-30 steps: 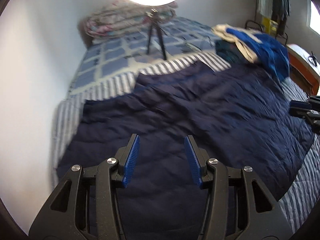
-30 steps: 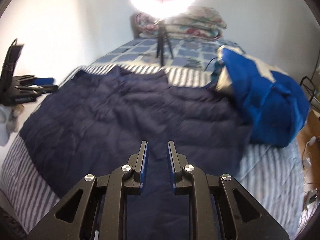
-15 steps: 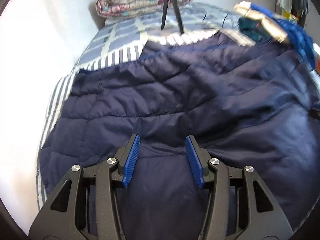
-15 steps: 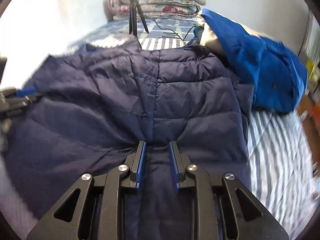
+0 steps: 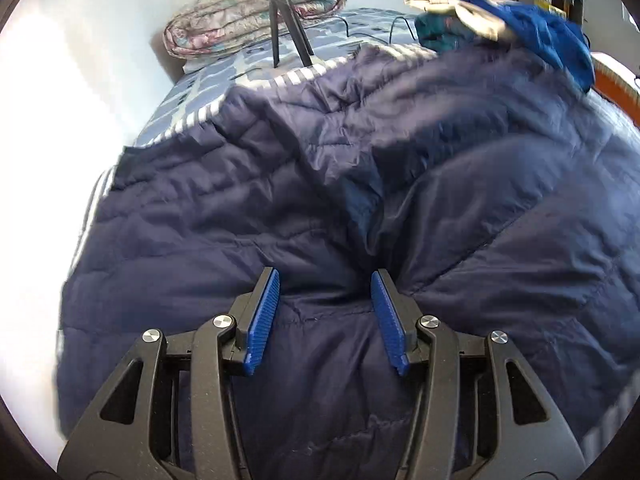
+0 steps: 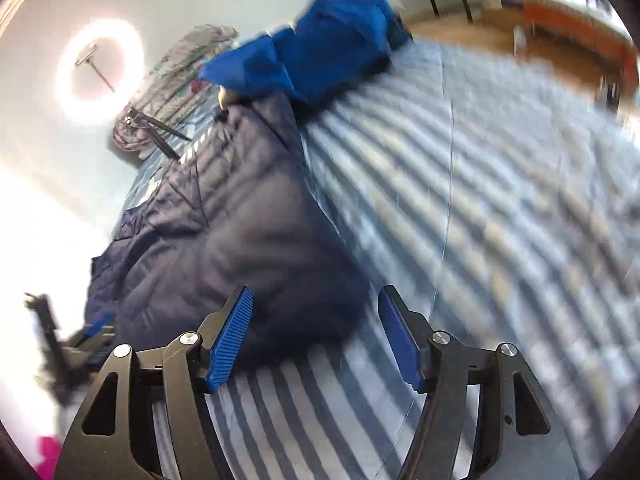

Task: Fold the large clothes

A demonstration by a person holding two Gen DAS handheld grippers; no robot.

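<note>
Both tools lower — right tool (image 6: pixel 316 332) wider.

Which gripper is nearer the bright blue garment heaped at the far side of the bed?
Right. The right gripper sits at the navy jacket's edge, on the blue garment's side; the left gripper is over the jacket's middle, farther off.

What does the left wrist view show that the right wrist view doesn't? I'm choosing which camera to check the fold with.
Left wrist only: the navy quilted jacket filling the frame, puffed fabric between the left claw pads. Right wrist only: the lit ring light, much bare striped sheet, and the jacket's edge by the right claw, whose jaws have just been opening. Both: jacket, bright blue garment, folded floral quilt, tripod.
</note>
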